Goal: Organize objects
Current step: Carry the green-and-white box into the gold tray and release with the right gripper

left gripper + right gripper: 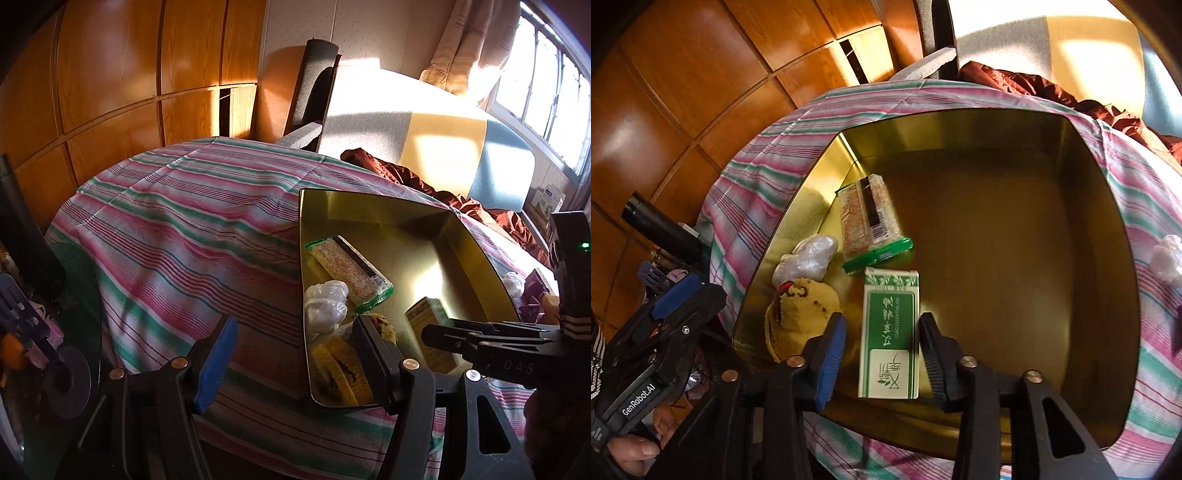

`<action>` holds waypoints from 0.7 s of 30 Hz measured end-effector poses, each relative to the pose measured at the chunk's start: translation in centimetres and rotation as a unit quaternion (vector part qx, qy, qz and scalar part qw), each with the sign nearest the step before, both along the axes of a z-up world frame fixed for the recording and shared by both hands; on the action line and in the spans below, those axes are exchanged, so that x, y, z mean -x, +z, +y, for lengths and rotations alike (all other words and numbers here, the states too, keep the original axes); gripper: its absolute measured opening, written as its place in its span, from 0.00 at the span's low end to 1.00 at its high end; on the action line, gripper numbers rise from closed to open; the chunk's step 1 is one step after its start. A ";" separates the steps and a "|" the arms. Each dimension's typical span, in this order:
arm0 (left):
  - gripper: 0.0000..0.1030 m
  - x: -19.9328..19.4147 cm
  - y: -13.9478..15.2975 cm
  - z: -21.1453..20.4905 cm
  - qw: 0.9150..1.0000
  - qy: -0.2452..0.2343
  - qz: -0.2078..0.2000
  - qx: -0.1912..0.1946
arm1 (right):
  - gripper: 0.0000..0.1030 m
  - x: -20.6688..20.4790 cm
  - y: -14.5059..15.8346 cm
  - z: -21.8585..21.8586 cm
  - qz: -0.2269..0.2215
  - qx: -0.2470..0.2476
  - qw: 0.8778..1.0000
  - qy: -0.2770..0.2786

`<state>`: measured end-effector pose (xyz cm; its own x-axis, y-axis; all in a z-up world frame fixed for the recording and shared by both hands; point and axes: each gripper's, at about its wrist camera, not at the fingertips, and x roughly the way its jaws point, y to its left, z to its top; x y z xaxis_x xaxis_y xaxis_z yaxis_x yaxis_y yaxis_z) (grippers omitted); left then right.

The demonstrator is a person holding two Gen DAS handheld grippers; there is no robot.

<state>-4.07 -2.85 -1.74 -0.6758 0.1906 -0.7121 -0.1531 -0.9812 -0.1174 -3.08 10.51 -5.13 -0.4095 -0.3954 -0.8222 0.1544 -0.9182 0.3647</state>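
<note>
A gold metal tin (1015,229) (465,240) stands on a striped cloth. Inside lie a green-edged cracker pack (868,221) (349,271), a white wrapped lump (809,258) (325,302), a yellow plush toy (801,314) (343,365) and a green-and-white box (890,336) (430,328). My right gripper (882,358) is open, its fingers either side of the box with gaps showing. It also shows in the left wrist view (443,336). My left gripper (295,362) is open and empty at the tin's near left corner.
The striped cloth (177,229) covers a round table. A white wrapped lump (1167,258) and a purple item (533,295) lie on the cloth right of the tin. A red-brown cloth (406,173), a chair (314,85) and wood panels stand behind.
</note>
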 end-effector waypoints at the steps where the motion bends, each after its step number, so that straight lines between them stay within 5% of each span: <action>1: 0.63 0.0 -0.1 -0.1 1.000 0.001 -0.001 0.000 | 0.63 -0.1 -0.1 -0.2 -0.002 0.003 1.000 0.004; 6: 0.64 -0.1 -0.1 0.2 1.000 -0.001 0.000 0.000 | 0.83 -1.4 0.7 -0.6 0.032 -0.031 0.999 0.008; 21: 0.67 -0.9 1.2 2.0 1.000 -0.025 0.015 0.008 | 0.98 -5.3 5.0 3.3 0.126 -0.143 0.980 -0.056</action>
<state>-3.17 -0.81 -0.58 -0.6870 0.2135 -0.6946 -0.2052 -0.9740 -0.0964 2.26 13.78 -0.12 -0.6407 -0.1050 -0.7605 0.0991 -0.9936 0.0537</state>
